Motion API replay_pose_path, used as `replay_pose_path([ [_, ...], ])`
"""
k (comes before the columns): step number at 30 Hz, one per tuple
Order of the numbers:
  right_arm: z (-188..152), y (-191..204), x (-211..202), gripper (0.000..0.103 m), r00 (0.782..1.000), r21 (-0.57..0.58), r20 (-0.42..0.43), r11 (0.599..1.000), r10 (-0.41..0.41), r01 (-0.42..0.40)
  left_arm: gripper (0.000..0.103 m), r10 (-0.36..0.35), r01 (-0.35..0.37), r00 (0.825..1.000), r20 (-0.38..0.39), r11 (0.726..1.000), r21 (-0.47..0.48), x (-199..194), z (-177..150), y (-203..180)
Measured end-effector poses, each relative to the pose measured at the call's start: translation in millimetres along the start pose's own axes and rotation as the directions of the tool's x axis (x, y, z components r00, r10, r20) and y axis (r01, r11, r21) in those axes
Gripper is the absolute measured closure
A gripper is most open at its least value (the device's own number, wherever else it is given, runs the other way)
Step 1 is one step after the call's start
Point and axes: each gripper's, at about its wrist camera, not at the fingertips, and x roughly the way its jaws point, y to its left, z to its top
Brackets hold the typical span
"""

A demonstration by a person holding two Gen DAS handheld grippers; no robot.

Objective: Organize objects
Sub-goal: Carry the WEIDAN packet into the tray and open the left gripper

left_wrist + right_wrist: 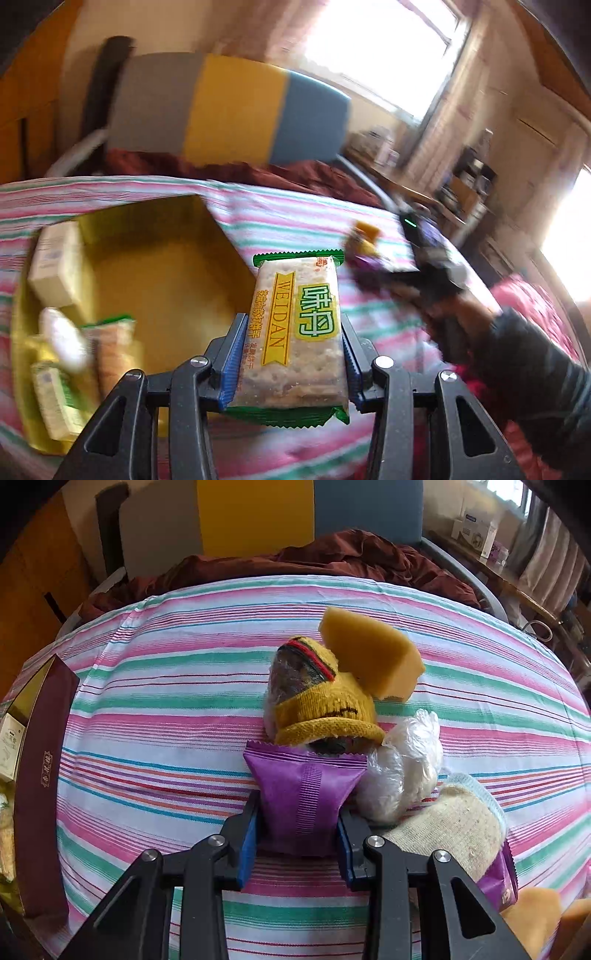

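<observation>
A: Start nearest the lens. What does the left gripper (pixel 291 343) have?

B: Its blue-padded jaws are clamped on the long sides of a clear cracker packet with green crimped ends and a yellow WEIDAN label (pixel 295 332). The packet stands lengthwise between the fingers, low centre of the left wrist view, its far end pointing up the frame.

A: And behind it?

B: To the left lies an open box with a yellow lining (pixel 159 273), holding a pale rectangular carton (pixel 55 266), a white oval wrapped item (pixel 62 339) and more green-edged packets (pixel 110 343), all blurred. The box rests on a bedsheet striped pink, green and white (pixel 280 218). At right of the frame a dark-sleeved arm holds the right gripper (pixel 373 258), blurred.

A: What about the right wrist view?

B: There the right gripper (pixel 299 808) pinches a shiny purple foil sachet with a crimped top edge (pixel 303 794), low centre, squeezed between both pads.

A: Beyond the sachet?

B: Touching its top edge is a mustard knitted sock with red and dark stripes, stuffed around something wrapped in film (pixel 317 701). A yellow sponge wedge (pixel 373 657) leans just behind it. To the right sit a crumpled clear plastic bundle (pixel 406 760) and a cream knitted sock (pixel 454 827). The box's maroon outer wall (pixel 44 786) runs along the left edge. Farthest, a rumpled maroon blanket (pixel 332 561).
</observation>
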Motion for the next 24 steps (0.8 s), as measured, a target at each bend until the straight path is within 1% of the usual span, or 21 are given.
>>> replay_pose_path([
  [3, -1.7, 0.5, -1.3, 0.067, 1.000, -0.013, 0.004, 1.000, -0.010, 0.010, 0.057, 0.071, -0.071, 0.997, 0.002, 0.993, -0.093, 0.3, 10.9, 37.8],
  [4, -0.9, 1.5, -0.5, 0.067, 1.000, -0.018, 0.005, 1.000, -0.013, 0.013, 0.057, 0.102, -0.101, 0.995, 0.001, 0.989, -0.107, 2.5, 14.3, 47.0],
  [6, -1.3, 1.2, -0.7, 0.067, 1.000, -0.019, 0.005, 1.000, -0.015, 0.015, 0.057, 0.177, -0.177, 0.984, -0.014, 0.975, -0.134, 10.0, 22.5, 69.5],
  [8, -0.9, 0.8, -0.6, 0.067, 1.000, -0.019, 0.004, 1.000, -0.013, 0.013, 0.057, 0.204, -0.206, 0.978, -0.027, 0.966, -0.158, 16.9, 28.2, 87.6],
  [10, -0.9, 0.7, -1.0, 0.067, 1.000, -0.021, 0.004, 1.000, -0.015, 0.015, 0.057, 0.259, -0.263, 0.965, -0.046, 0.951, -0.165, 27.4, 33.8, 103.1],
  [12, -0.4, 1.5, -0.5, 0.067, 1.000, -0.022, 0.003, 1.000, -0.014, 0.015, 0.057, 0.303, -0.317, 0.947, -0.104, 0.934, -0.167, 49.0, 38.7, 120.9],
  [14, -0.8, 0.8, -0.7, 0.067, 1.000, -0.023, 0.003, 1.000, -0.013, 0.013, 0.057, 0.318, -0.344, 0.935, -0.156, 0.920, -0.187, 64.9, 38.0, 135.5],
  [16, -0.9, 0.4, -1.0, 0.067, 1.000, -0.022, 0.003, 1.000, -0.011, 0.011, 0.057, 0.352, -0.390, 0.913, -0.205, 0.900, -0.196, 82.4, 35.8, 147.2],
  [19, -0.6, -0.2, -0.4, 0.067, 1.000, -0.024, 0.003, 1.000, -0.009, 0.009, 0.057, 0.353, -0.409, 0.898, -0.264, 0.891, -0.198, 96.7, 30.6, 157.0],
  [21, 0.2, -0.3, 0.2, 0.067, 1.000, -0.025, 0.003, 1.000, -0.008, 0.008, 0.057, 0.334, -0.399, 0.899, -0.284, 0.891, -0.216, 99.2, 27.2, 159.9],
  [24, 2.2, -1.5, 1.1, 0.067, 1.000, -0.023, 0.003, 1.000, -0.005, 0.005, 0.056, 0.357, -0.422, 0.888, -0.288, 0.882, -0.208, 97.5, 24.5, 159.9],
])
